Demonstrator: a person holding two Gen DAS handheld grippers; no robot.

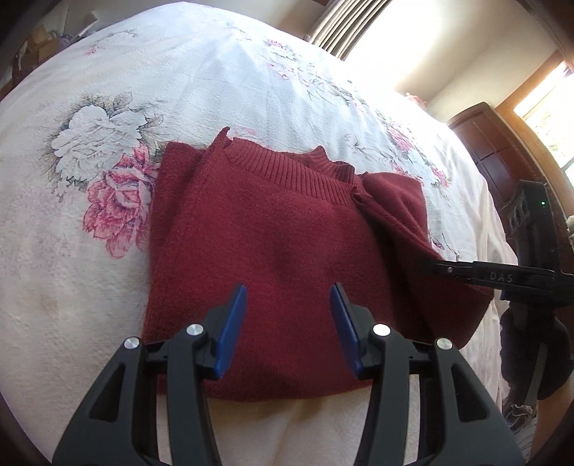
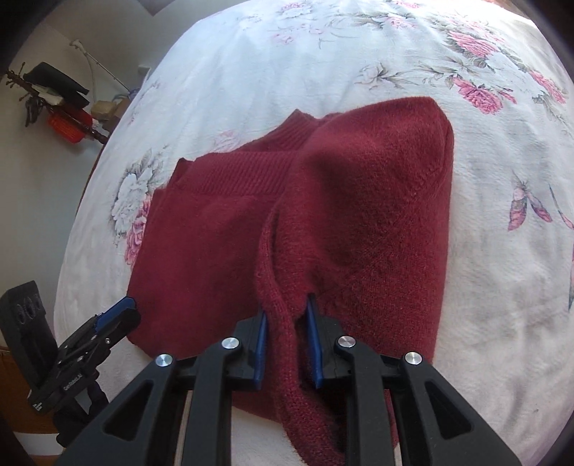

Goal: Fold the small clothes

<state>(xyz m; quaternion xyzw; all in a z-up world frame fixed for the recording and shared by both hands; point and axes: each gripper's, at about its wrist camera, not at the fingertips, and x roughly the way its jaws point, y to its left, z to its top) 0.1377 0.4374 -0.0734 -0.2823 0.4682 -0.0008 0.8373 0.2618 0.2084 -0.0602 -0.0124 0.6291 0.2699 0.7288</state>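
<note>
Red sweater (image 1: pixel 272 229) lying partly folded mid-bed (image 1: pixel 179 71). Right gripper (image 2: pixel 286 315) fingers clamped on a knit fold at its 3 o'clock side, probably to carry it across. Left gripper (image 1: pixel 288 290) hovering at 6 o'clock, fingers apart, holding nothing.

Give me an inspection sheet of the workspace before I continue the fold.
Surface: floral bedspread, wrinkled, faint stains near the left edge.
Job's things: red sweater, partly folded, collar away from the cameras, right side folded inward.
Clutter: nothing seen on the bed.
Grippers: left claw open, hovering over the sweater's near hem; right claw shut on the sleeve.
Cables: nothing seen.
Surroundings: curtain, bright window, dark wooden cabinet; rack with a red item by the wall.
</note>
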